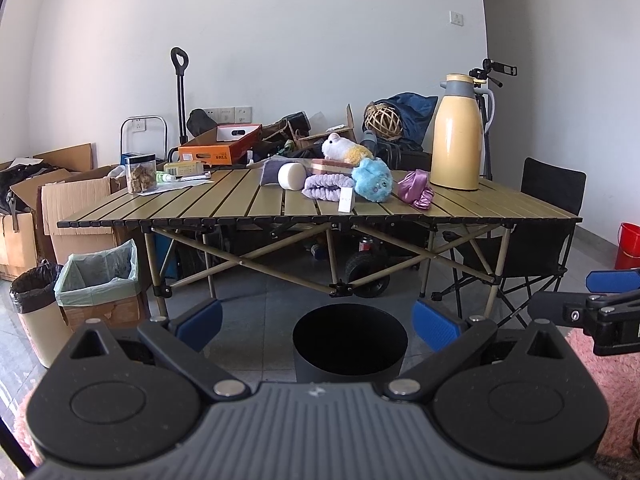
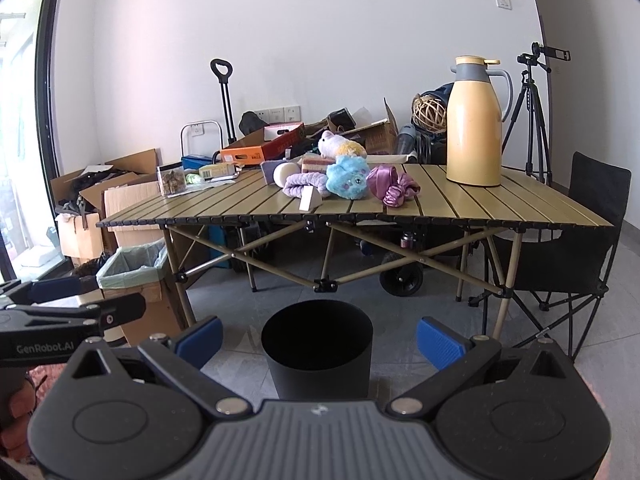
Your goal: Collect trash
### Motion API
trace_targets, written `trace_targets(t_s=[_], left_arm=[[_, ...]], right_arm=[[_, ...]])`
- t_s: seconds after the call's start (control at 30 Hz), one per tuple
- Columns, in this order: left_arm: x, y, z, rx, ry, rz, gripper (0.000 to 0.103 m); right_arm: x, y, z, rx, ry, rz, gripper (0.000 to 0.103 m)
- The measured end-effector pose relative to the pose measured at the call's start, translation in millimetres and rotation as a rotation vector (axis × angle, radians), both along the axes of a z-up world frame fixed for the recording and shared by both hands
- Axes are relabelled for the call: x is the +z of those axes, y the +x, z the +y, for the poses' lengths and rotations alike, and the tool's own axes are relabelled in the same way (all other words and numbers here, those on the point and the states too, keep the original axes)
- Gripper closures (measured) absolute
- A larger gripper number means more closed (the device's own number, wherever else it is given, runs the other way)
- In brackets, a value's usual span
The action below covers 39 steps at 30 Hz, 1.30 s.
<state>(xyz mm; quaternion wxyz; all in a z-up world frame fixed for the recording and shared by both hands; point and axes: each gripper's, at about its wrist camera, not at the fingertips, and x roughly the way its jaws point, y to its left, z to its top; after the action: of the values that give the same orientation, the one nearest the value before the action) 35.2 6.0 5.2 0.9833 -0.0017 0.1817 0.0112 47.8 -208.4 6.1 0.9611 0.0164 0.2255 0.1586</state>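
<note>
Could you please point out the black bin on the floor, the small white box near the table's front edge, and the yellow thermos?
black bin [image 2: 318, 364], right wrist view, front of its outer wall.
small white box [image 1: 346, 200], left wrist view, its front face.
yellow thermos [image 1: 458, 144], left wrist view, middle of its body.

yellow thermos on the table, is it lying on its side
No, the yellow thermos stands upright on the slatted table, near its far right corner, with its grey lid on top.

Upright open black bin [image 2: 318, 354] on floor
</note>
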Motion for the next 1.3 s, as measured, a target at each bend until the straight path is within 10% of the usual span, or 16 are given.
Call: trace_targets(t_s=[1.3], left_arm=[[23, 167, -1, 0.081, 0.041, -0.036, 0.000]], right_arm=[[3, 161, -8, -0.071, 0.086, -0.128, 0.000]])
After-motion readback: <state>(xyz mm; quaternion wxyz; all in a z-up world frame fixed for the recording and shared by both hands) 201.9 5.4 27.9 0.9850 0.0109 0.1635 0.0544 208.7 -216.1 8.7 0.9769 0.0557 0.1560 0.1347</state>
